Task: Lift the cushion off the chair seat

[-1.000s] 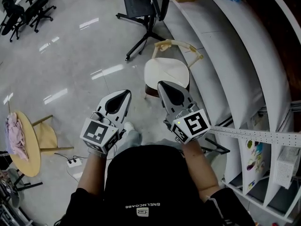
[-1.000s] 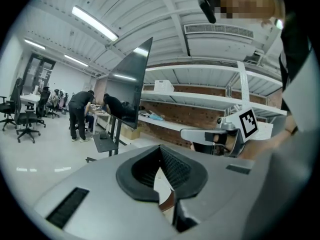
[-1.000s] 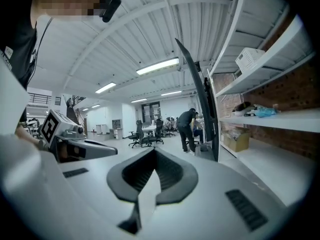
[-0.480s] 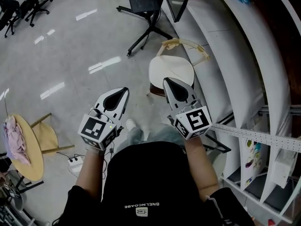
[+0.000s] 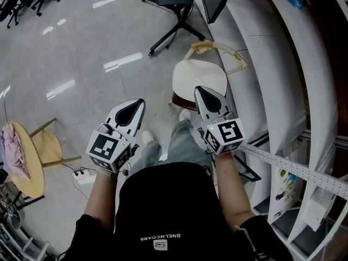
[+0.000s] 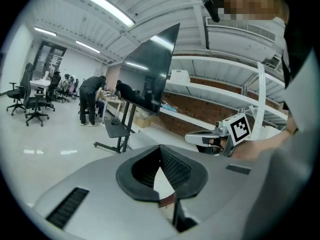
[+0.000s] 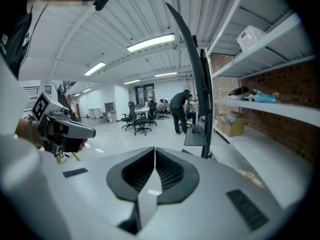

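Note:
A white cushion (image 5: 199, 76) lies on the seat of a light wooden chair (image 5: 219, 50) that stands against the curved shelving. In the head view my right gripper (image 5: 199, 89) is shut and empty, and its tip overlaps the cushion's near edge; whether it touches I cannot tell. Further left, over the bare floor, my left gripper (image 5: 141, 101) is also shut and holds nothing. The left gripper view shows its own jaws (image 6: 160, 148) closed and the right gripper (image 6: 212, 139) beside it. The right gripper view shows closed jaws (image 7: 154, 149) and the left gripper (image 7: 64, 129).
A black wheeled monitor stand (image 5: 175, 5) stands just beyond the chair. White curved shelves (image 5: 263, 64) run along the right. A round wooden table (image 5: 30, 167) with pink cloth is at the left, a power strip (image 5: 82, 175) by it. The person's legs and shoes (image 5: 182, 137) are below the grippers.
Both grippers have come down and forward toward the chair, and the right tip now reaches the cushion's near edge. The person has stepped closer, one foot now by the chair.

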`<state>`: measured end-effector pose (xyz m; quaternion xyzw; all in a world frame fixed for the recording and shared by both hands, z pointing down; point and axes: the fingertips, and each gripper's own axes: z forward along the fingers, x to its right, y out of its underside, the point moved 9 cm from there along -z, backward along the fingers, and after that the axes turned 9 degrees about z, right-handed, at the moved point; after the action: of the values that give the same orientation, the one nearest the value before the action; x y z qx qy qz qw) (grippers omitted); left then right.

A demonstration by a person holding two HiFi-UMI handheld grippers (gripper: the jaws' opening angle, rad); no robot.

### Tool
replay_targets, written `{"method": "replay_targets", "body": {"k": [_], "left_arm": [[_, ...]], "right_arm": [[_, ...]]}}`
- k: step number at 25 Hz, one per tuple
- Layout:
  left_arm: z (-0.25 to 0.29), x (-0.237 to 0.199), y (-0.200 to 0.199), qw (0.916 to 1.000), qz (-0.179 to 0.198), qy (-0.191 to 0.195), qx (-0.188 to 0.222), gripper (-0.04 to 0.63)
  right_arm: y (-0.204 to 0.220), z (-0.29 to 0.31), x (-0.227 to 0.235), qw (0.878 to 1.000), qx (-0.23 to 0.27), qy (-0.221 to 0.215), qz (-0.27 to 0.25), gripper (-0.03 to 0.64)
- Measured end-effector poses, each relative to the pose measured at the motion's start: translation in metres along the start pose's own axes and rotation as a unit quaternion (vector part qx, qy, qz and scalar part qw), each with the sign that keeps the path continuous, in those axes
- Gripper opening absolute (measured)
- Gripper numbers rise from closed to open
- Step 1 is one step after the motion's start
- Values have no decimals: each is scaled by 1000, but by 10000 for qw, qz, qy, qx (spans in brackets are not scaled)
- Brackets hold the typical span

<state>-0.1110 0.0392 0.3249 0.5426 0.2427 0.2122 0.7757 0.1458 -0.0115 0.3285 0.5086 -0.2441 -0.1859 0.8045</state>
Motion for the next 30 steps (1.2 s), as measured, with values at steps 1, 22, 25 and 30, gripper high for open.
{"method": "replay_targets", "body": {"k": [1, 22, 25, 30], "left_arm": [[4, 0, 1, 10000, -35, -59, -30, 12], [52, 20, 41, 9862, -643, -1241, -883, 12], [51, 22, 51, 9833, -761, -1306, -1017, 13], [51, 27, 65, 9781, -922, -1418, -1214, 12]], "right_arm": [[3, 4, 6, 10000, -64, -36, 10, 11], [138, 97, 113, 9709, -2293, -512, -468, 39], [158, 110, 126, 9653, -2544, -458, -370, 50], [188, 125, 147, 9549, -2926, -392, -328, 80]]}}
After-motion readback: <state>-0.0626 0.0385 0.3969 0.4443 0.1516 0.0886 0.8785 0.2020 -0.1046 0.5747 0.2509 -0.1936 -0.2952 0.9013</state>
